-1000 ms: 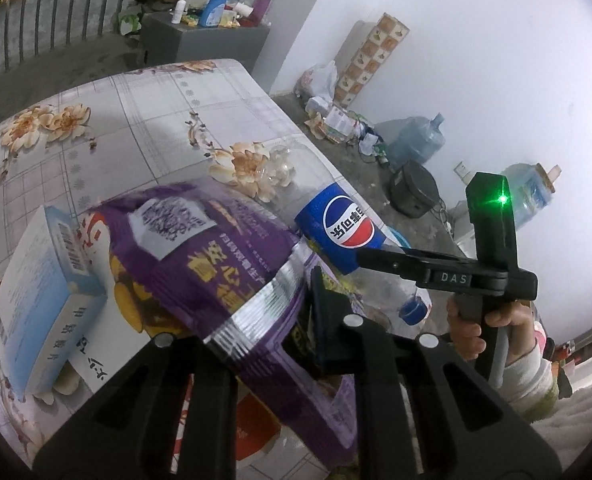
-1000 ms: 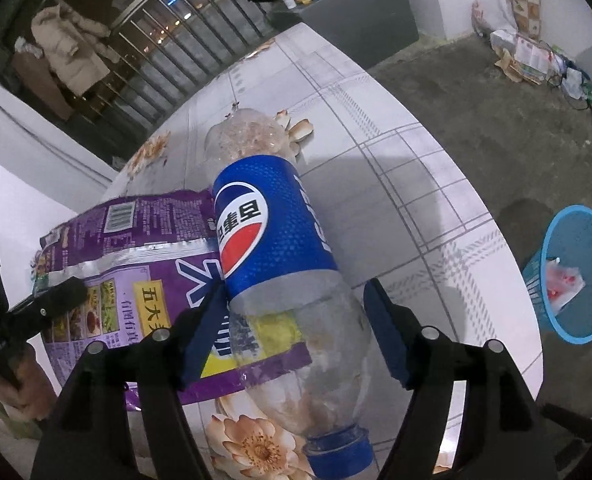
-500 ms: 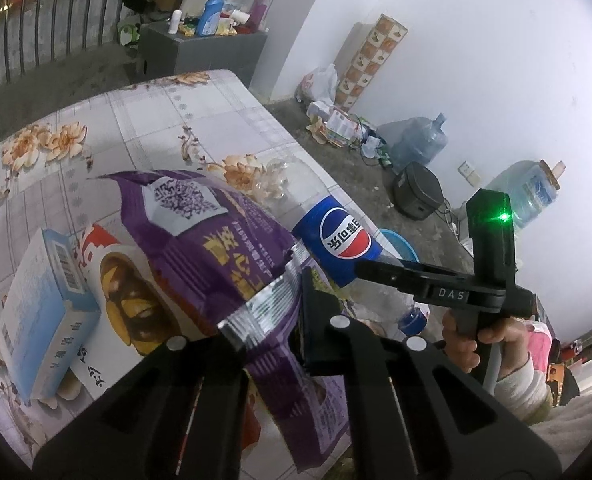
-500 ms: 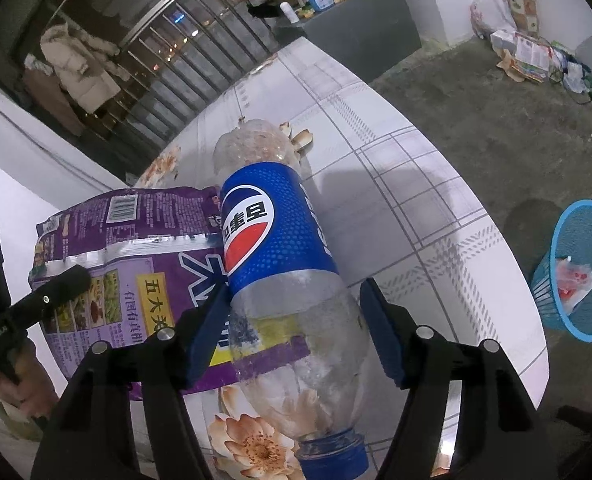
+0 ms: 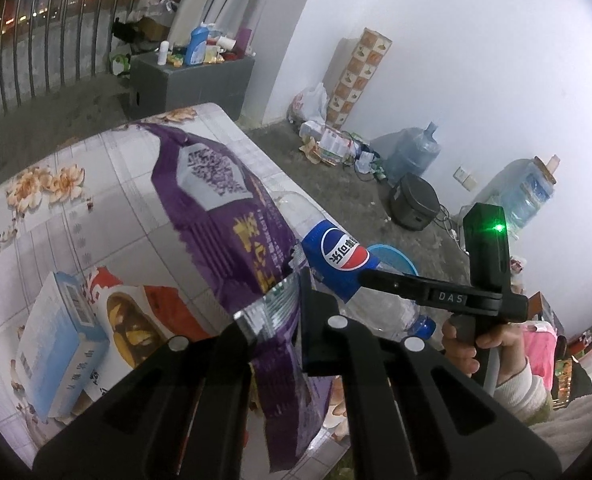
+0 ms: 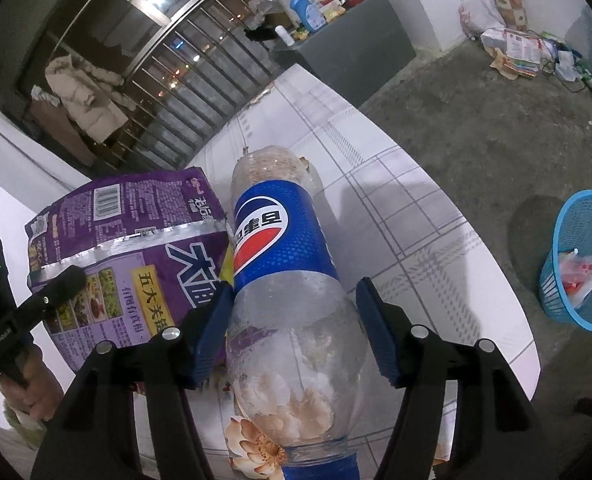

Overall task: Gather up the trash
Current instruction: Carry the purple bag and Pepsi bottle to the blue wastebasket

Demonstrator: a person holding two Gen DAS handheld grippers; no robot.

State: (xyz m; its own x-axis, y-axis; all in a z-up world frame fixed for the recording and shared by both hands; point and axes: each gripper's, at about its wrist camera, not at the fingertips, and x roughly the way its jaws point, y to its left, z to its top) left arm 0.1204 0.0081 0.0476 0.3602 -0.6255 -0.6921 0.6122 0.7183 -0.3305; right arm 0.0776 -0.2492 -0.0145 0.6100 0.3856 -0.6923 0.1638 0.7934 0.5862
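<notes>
A purple snack bag (image 5: pixel 224 216) hangs lifted off the floral table (image 5: pixel 96 208), and my left gripper (image 5: pixel 280 304) is shut on its silver seam. In the right wrist view the same bag (image 6: pixel 136 248) stands raised to the left of a Pepsi bottle (image 6: pixel 280 240). The bottle lies on the table with its blue cap toward me. My right gripper (image 6: pixel 292 320) straddles the bottle's clear lower part. Its jaws are closing, and a thin gap still shows at the right blue pad (image 6: pixel 376 332). The bottle (image 5: pixel 344 256) also shows in the left wrist view.
A blue-and-white box (image 5: pixel 56 344) and a red-orange wrapper (image 5: pixel 136 316) lie on the table at the left. A blue mesh basket (image 6: pixel 580 264) holding some trash stands on the floor past the table's right edge. A grey cabinet (image 5: pixel 192 80) and water jugs (image 5: pixel 412 156) stand farther off.
My left gripper has risen with the purple bag, which now hangs clear of the table. The right jaws have narrowed around the bottle.
</notes>
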